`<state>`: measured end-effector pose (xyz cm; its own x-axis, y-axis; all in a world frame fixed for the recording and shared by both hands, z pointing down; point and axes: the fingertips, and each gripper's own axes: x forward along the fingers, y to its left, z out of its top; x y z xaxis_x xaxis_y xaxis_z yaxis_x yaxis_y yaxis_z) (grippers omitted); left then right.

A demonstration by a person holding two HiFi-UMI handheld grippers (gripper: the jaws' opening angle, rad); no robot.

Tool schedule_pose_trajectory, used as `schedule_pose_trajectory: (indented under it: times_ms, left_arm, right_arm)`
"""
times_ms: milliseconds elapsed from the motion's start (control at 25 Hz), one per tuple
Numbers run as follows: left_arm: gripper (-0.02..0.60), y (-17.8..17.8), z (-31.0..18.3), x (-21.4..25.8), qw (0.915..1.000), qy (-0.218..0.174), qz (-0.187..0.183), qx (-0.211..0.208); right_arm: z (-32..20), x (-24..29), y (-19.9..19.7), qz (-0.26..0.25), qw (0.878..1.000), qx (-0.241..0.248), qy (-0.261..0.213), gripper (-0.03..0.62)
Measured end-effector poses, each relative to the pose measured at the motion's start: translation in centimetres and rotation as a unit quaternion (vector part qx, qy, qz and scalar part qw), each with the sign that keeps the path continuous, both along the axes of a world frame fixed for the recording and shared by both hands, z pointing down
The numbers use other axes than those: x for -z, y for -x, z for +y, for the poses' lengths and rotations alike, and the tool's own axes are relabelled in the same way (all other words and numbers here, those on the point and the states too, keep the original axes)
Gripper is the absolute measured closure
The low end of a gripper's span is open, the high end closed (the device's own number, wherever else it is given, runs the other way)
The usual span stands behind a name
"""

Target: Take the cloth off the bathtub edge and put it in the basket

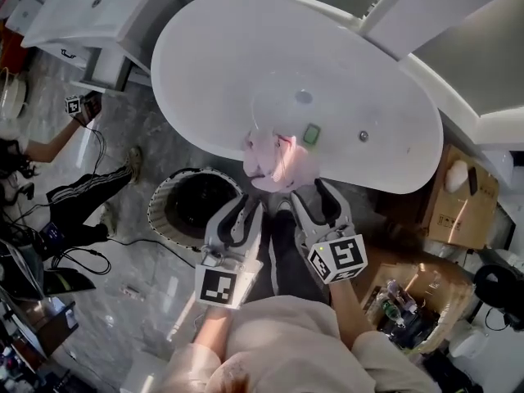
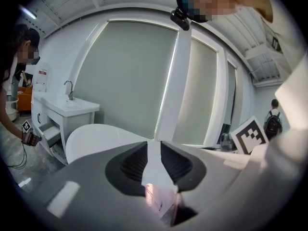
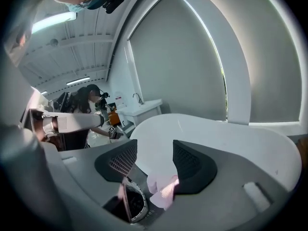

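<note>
A pink cloth (image 1: 274, 160) hangs bunched over the near rim of the white bathtub (image 1: 246, 56). My left gripper (image 1: 250, 205) points up at the cloth's lower edge. In the left gripper view its jaws meet at the tips, with pink cloth (image 2: 159, 198) pinched low between them. My right gripper (image 1: 309, 191) sits just right of the cloth, jaws apart. In the right gripper view (image 3: 154, 148) a fold of cloth (image 3: 163, 190) rests against the right-hand pad only. The round basket (image 1: 196, 207), dark inside with a pale rim, stands on the floor left of both grippers.
A small green object (image 1: 311, 133) lies in the tub near the cloth. A white vanity with a sink (image 1: 98, 15) stands at the back left. A person (image 1: 78, 191) crouches at the left among cables. A cardboard box (image 1: 458, 203) and a crate of bottles (image 1: 405, 301) are at the right.
</note>
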<state>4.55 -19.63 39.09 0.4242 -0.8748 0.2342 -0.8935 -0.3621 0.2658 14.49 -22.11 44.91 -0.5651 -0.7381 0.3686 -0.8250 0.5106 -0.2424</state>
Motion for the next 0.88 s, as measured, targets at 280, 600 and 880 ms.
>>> schedule_pose_trajectory:
  times_ms: [280,600,880]
  left_arm:
    - [0.538,0.2,-2.0,-4.2,0.9998,0.018,0.008,0.009]
    - [0.538,0.0,-2.6,-9.8,0.998,0.049,0.025,0.032]
    - [0.538,-0.3,-3.5,-16.1,0.9974,0.058,0.007,0.043]
  right_arm:
    - [-2.1,-9.0,0.9,0.047,0.997,0.026,0.055,0.339]
    - [-3.9,-19.3,1.5,0.099,0.99,0.02,0.094,0.233]
    - [-5.5,-26.3,0.8,0.119,0.985,-0.004,0.122,0.198]
